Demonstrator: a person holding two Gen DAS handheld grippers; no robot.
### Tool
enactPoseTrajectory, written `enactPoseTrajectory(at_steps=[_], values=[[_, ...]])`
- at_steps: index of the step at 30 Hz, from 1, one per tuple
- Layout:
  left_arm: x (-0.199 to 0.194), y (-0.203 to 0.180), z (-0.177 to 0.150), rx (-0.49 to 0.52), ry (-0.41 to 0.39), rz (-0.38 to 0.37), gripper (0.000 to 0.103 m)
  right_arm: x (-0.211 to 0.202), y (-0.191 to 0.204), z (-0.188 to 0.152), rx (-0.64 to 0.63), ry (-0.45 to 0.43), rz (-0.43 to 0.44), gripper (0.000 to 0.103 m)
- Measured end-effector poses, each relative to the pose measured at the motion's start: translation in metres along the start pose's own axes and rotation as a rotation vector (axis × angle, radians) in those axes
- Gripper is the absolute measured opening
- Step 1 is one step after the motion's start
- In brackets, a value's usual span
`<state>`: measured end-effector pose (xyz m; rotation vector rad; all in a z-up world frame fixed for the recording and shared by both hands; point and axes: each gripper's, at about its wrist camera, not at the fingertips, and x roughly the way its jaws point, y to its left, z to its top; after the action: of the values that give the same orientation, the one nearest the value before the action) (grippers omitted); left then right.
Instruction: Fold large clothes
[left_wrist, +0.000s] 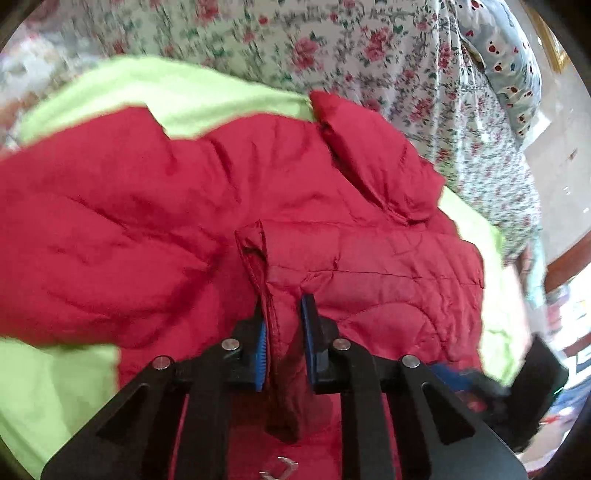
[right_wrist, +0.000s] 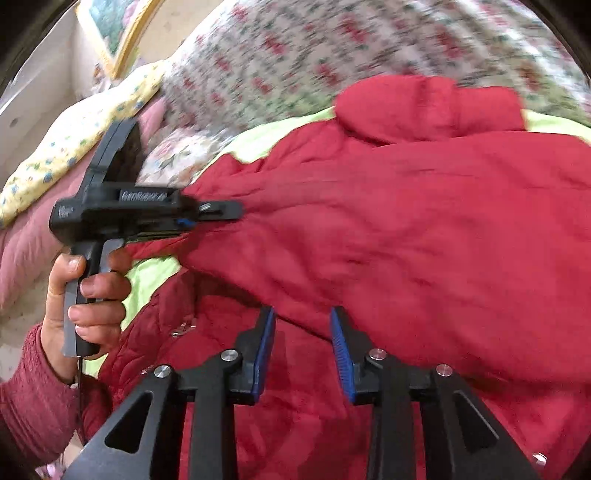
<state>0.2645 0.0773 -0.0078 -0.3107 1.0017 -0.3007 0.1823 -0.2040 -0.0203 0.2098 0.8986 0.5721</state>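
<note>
Far left in the right wrist view there's the person's left hand (right_wrist: 86, 295) wrapped round the handle of the left gripper (right_wrist: 221, 212), which points sideways into a bunched edge of the red jacket (right_wrist: 406, 229). From the left wrist view, the left gripper (left_wrist: 282, 339) has its jaws only narrowly apart with a stitched edge strip of the jacket running between them. The strip sits against the left pad (left_wrist: 261, 347), but there's a sliver of gap on the other side, so I can't tell if it's truly clamped or just threaded through.

The jacket itself is a puffy quilted thing sprawled over a lime green sheet (left_wrist: 48, 387) on the bed, with a flowery bedspread (left_wrist: 369, 40) behind it (everything's a bit motion-blurred).

Further right, the right gripper (right_wrist: 303, 350) hovers just over the jacket with its jaws clearly apart and nothing in them.

What I'd worry about: that hold is on a thin slippery strip, so a hard pull could slide it out and drop the half-made fold. And with only one side held, the puffy fabric could sag and fold crooked.
</note>
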Motion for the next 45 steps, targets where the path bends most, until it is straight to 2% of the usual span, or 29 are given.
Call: enactPoseTrajectory(at_steps=[2, 4, 5, 6, 9, 12, 13, 15, 18, 21, 22, 23, 25, 28, 33, 39, 45], values=[[-0.004, 0.003, 0.000, 0.019, -0.023, 0.031, 0.014, -0.023, -0.017, 0.004, 0.046, -0.071, -0.078, 0.033], [-0.002, 0.006, -0.001, 0.041, -0.025, 0.052, 0.014, -0.041, -0.034, 0.009, 0.092, -0.140, -0.164, 0.041], [-0.001, 0.003, -0.003, 0.062, -0.029, 0.078, 0.014, -0.049, -0.045, 0.012, 0.122, -0.175, -0.216, 0.051], [0.003, -0.001, -0.004, 0.080, -0.034, 0.105, 0.014, -0.054, -0.056, 0.015, 0.149, -0.194, -0.256, 0.055], [0.006, -0.007, -0.007, 0.113, -0.052, 0.176, 0.017, -0.052, -0.085, 0.021, 0.219, -0.175, -0.325, 0.055], [-0.004, -0.004, -0.009, 0.092, -0.093, 0.298, 0.027, -0.037, -0.104, 0.016, 0.267, -0.115, -0.344, 0.053], [-0.010, -0.001, -0.011, 0.081, -0.105, 0.309, 0.033, -0.034, -0.106, 0.014, 0.271, -0.107, -0.344, 0.053], [-0.029, 0.002, -0.015, 0.040, -0.148, 0.273, 0.033, -0.028, -0.105, 0.014, 0.255, -0.092, -0.364, 0.053], [-0.049, -0.012, -0.024, 0.071, -0.188, 0.185, 0.033, -0.022, -0.102, 0.014, 0.231, -0.083, -0.376, 0.058], [-0.042, -0.039, -0.030, 0.135, -0.151, 0.088, 0.033, -0.018, -0.096, 0.010, 0.205, -0.066, -0.393, 0.063], [-0.036, -0.046, -0.033, 0.154, -0.131, 0.073, 0.037, -0.015, -0.094, 0.010, 0.193, -0.059, -0.403, 0.063], [-0.028, -0.052, -0.036, 0.173, -0.114, 0.081, 0.037, -0.013, -0.092, 0.011, 0.183, -0.054, -0.409, 0.064], [-0.008, -0.058, -0.040, 0.202, -0.082, 0.145, 0.037, -0.012, -0.091, 0.010, 0.170, -0.045, -0.411, 0.065], [0.024, -0.049, -0.045, 0.190, -0.033, 0.226, 0.037, -0.016, -0.092, 0.009, 0.171, -0.056, -0.402, 0.065], [0.030, -0.037, -0.049, 0.160, -0.039, 0.211, 0.039, -0.024, -0.070, 0.011, 0.086, -0.095, -0.421, 0.065], [0.034, -0.037, -0.056, 0.152, -0.067, 0.213, 0.039, -0.004, -0.080, 0.012, 0.091, -0.008, -0.420, 0.066], [0.029, -0.038, -0.064, 0.162, -0.112, 0.221, 0.040, 0.011, -0.072, 0.013, 0.018, 0.032, -0.511, 0.066]])
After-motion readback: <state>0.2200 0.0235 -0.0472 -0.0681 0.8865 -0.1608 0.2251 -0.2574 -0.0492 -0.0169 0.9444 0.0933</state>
